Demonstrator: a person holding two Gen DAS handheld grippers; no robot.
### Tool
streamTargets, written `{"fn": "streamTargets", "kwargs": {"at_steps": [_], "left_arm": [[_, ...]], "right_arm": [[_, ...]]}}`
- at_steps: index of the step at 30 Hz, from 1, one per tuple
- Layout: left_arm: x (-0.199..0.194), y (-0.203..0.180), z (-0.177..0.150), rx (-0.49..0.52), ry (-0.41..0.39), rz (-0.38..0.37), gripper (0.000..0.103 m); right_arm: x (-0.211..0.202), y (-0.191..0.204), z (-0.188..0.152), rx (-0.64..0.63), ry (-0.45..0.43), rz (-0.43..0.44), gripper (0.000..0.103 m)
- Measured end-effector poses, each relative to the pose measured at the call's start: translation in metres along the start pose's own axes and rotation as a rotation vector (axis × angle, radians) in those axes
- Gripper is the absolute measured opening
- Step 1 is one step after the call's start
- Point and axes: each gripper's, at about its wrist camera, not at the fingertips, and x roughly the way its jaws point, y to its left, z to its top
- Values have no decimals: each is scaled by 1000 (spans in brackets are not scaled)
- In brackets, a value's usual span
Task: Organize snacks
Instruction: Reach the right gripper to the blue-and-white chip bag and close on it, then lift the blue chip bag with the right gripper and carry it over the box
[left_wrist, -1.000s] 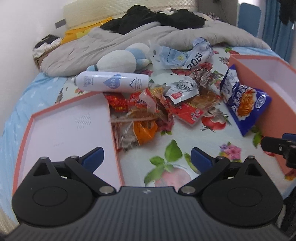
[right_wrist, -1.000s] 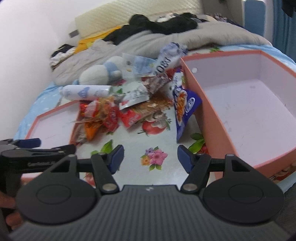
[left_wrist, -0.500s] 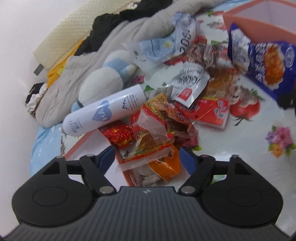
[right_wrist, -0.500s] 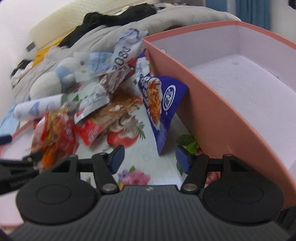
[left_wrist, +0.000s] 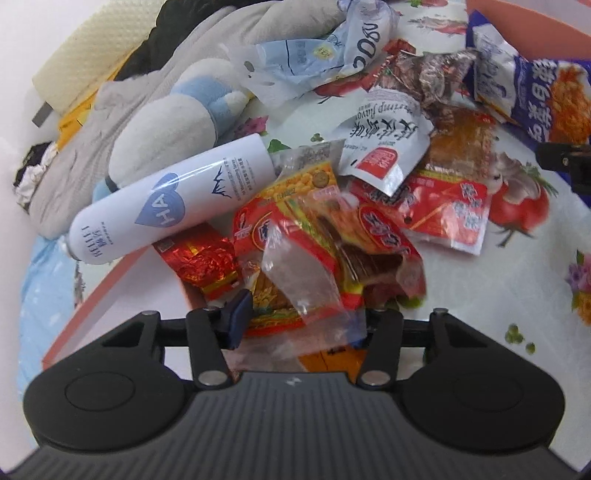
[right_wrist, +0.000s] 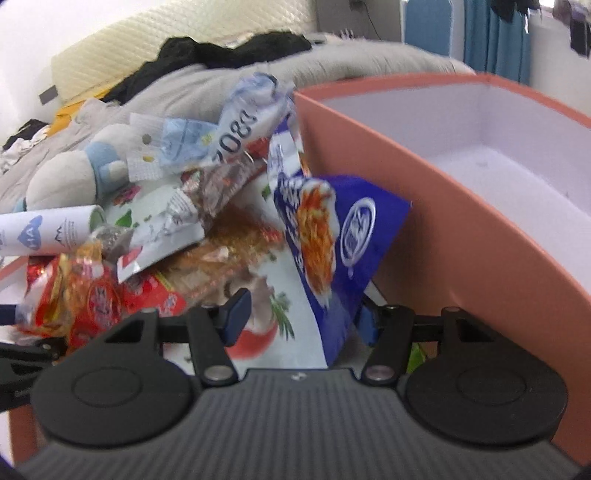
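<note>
Two grippers work a heap of snack packets spread on a bed (left_wrist: 461, 295) with a flowered sheet. The largest thing is the open pink box (right_wrist: 443, 229), at three o'clock in the right wrist view, its inside bare as far as shows. Its shallow lid (left_wrist: 110, 295) lies at nine o'clock of the heap.

The step in hand looks like the pick-up. The left gripper (left_wrist: 301, 321) has just been closing and stands half wide around the red and yellow packets (left_wrist: 303, 251) at the heap's six o'clock edge; a clear wrapper hides the right finger, so I cannot tell whether the pads press yet. The right gripper (right_wrist: 301, 319) has also been closing a little, mid-wide, with the lower corner of the blue bag (right_wrist: 332, 240) between its fingers, not yet pinched. That bag leans against the box wall.

Next, each should close fully, lift, and carry toward the box.

A white spray bottle (left_wrist: 170, 206) at ten o'clock touches the packets, a plush toy (left_wrist: 166, 122) lies behind it, and loose overlapping wrappers may drag along.
</note>
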Motion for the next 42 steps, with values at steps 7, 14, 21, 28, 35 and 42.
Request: {"fn": "streamTargets", "kwargs": {"at_steps": [7,14,21,28,35,42], "left_arm": [[2,0,1,-40,-17,-20,34],[-13,-1,-3,-99,-27,-14,23],[-51,11,-11,-238,-44,-16,7],[-90,14,-36,-383,-55,-41,6],[-126,2,-65,-505,-92,-73,6],[-144,-23,-84,-551,-110,-127,6]], "right_arm": [[19,1,9,-33,4,5,13],[5,4,11,-121,13,109,3],[-30,1,3,-173,41,204,3],[-73,-13,-11,-207,56,235,3],[-106,-26,-25,-225,53,235,3],[-125,-30,-41,-271,72,228,3]]}}
